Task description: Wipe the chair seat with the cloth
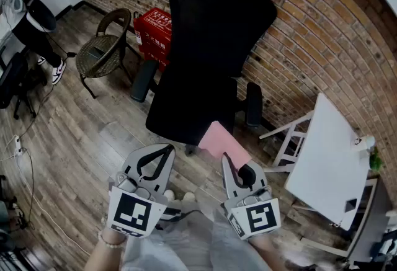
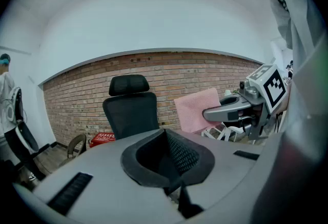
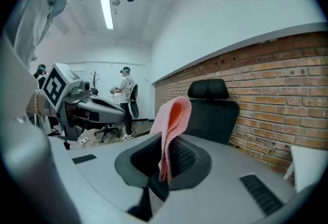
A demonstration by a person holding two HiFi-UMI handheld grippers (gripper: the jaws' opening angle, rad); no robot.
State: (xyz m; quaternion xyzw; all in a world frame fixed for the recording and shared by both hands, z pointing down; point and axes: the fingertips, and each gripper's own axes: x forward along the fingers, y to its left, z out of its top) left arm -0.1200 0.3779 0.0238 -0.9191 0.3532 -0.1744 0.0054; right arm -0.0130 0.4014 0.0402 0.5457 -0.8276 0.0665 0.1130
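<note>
Looking down from the head view, I count two claws, one cloth and one black chair. The right claw (image 1: 227, 159), at lower centre, is clamped on the pink cloth (image 1: 220, 141). Its own view shows the cloth pinched between the jaws and folded upward, with its lower end lost in the hollow between them. The left claw (image 1: 167, 151), just to the left, has its jaws together with nothing between them.

In the picture the cloth overlaps the front edge of the seat (image 1: 183, 111) of the chair (image 1: 211, 46), but I cannot tell whether the two touch. The chair has two armrests (image 1: 144, 80), and its base is mostly hidden under the seat. In both gripper views the claw body covers the seat, so only the backrest and headrest rise above it.

At the upper left stand one wicker chair (image 1: 102, 46) and one red box (image 1: 152, 31), both against the brick wall (image 1: 322, 34). One white desk (image 1: 329, 158) sits at the right, and its far end is hard to make out. In the right gripper view a person (image 3: 124, 100) stands far back, too small to read. A second person (image 3: 40, 72) is cut off behind the left claw's marker cube.
</note>
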